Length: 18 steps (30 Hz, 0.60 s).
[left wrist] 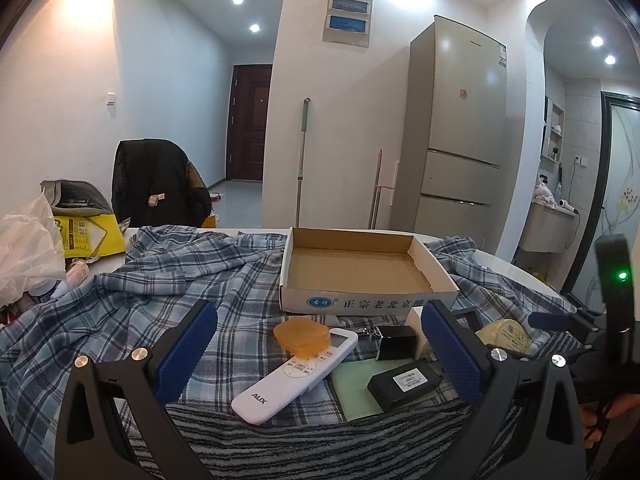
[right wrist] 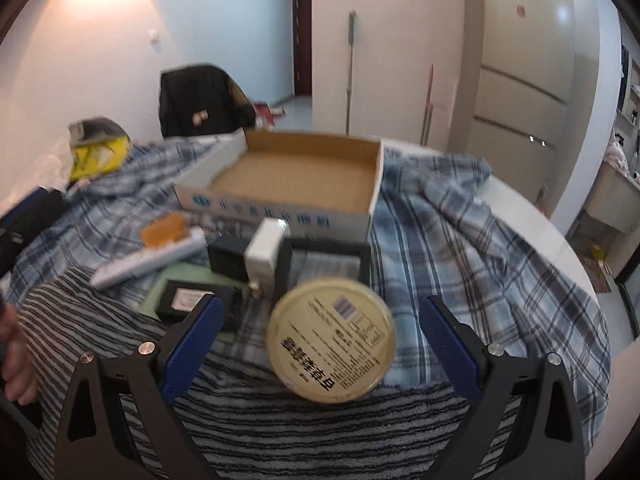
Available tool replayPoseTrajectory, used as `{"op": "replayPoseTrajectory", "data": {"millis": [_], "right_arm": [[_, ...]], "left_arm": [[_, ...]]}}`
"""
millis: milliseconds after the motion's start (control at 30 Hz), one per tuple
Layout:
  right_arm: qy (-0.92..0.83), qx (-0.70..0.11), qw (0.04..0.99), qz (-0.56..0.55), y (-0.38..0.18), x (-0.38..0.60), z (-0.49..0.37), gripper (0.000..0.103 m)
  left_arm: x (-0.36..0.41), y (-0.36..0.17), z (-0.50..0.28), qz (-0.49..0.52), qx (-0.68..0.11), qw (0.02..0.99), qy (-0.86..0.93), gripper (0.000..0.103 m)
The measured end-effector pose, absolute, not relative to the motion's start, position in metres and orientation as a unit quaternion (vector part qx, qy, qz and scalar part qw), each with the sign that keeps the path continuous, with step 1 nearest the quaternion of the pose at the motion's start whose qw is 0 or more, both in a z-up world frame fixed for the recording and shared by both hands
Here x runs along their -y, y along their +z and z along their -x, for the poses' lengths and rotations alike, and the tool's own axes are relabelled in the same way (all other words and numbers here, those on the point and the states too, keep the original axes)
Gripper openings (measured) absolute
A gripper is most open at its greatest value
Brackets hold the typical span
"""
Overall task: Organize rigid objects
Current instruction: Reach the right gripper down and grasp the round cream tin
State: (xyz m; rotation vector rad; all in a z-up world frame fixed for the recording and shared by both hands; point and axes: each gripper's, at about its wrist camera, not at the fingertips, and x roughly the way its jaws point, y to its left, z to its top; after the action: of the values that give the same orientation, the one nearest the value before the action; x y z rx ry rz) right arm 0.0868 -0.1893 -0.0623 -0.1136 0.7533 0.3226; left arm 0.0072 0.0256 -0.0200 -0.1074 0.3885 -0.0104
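Right claw [right wrist: 320, 344] stands wide apart around the round tin [right wrist: 332, 338], pads not touching; cardboard box [right wrist: 276, 204] empty beyond. Risk: the tin, tilted on rumpled cloth, rolls away as pads meet it. Left claw [left wrist: 316, 344] also apart, empty.

Left gripper [left wrist: 318, 354] points slightly downward, its 2 blue pads [left wrist: 186, 350] spread wide at 9 and 3 o'clock. Right gripper [right wrist: 322, 344] tilts steeply down, jaws gaping, pads clamping nothing.

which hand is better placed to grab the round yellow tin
Right: the round yellow tin lies between the open right tongs. The left tongs face the white remote.
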Motion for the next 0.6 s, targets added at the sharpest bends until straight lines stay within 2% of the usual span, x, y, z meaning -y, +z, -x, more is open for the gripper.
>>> {"op": "replayPoseTrajectory", "data": {"millis": [133,200,300,433,500,600], "right_arm": [[0.151,-0.399,0.903,0.049,-0.075,0.193,-0.095,0.097],[0.154,-0.412,0.897,0.047,-0.08,0.193,-0.099,0.09],[0.159,-0.422,0.891,0.05,-0.084,0.19,-0.101,0.084],[0.164,-0.429,0.887,0.058,-0.087,0.186,-0.102,0.082],[0.16,-0.432,0.885,0.057,-0.088,0.187,-0.104,0.074],[0.158,-0.432,0.886,0.055,-0.088,0.187,-0.104,0.074]], "left_arm": [[-0.022,-0.021,-0.007,0.046,-0.193,0.98,-0.007,0.103],[-0.021,-0.022,-0.005,0.044,-0.19,0.981,-0.004,0.103],[-0.023,-0.021,-0.005,0.049,-0.189,0.981,-0.005,0.103],[-0.027,-0.023,-0.007,0.056,-0.194,0.979,-0.004,0.103],[-0.027,-0.023,-0.008,0.057,-0.195,0.979,-0.004,0.103],[-0.027,-0.023,-0.007,0.057,-0.194,0.979,-0.003,0.103]]}}
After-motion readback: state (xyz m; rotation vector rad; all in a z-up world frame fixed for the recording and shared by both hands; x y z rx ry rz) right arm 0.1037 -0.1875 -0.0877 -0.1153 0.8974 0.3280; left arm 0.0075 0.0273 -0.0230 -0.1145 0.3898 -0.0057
